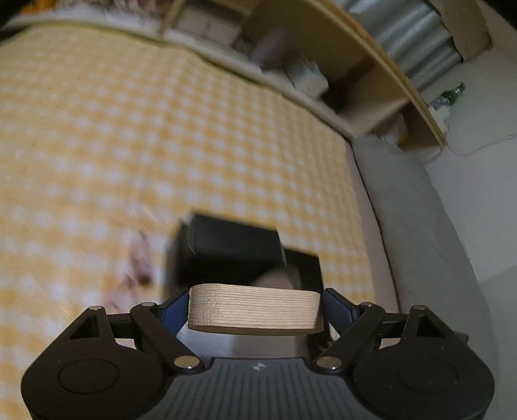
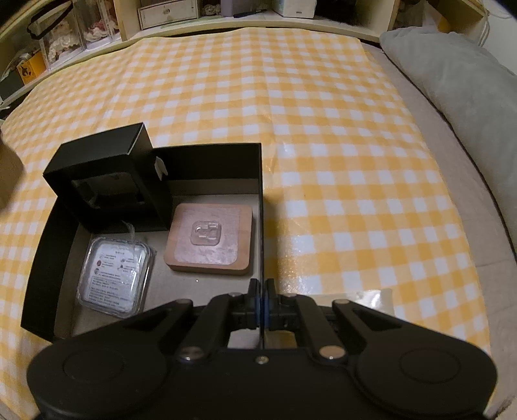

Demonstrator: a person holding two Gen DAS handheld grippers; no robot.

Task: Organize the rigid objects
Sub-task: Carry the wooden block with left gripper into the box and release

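My left gripper (image 1: 256,302) is shut on a pale wooden block (image 1: 258,315), which hangs flat between the blue pads above the checked cloth. Beyond it, blurred, lies the open black box (image 1: 303,268). In the right wrist view the black box's right wall (image 2: 260,194) runs between the fingers of my right gripper (image 2: 261,290), which is shut on it. Inside the box a smaller black box (image 2: 110,181) stands at the back left. A clear plastic packet (image 2: 114,278) lies in front of it, and a square wooden block with a clear hook (image 2: 210,239) lies on the right.
The yellow and white checked cloth (image 2: 323,145) covers the surface. A grey cushion (image 2: 452,80) lies along the right side. Wooden shelves (image 2: 181,13) with boxes and small items line the far edge. A blurred brown shape (image 2: 9,174) shows at the left edge.
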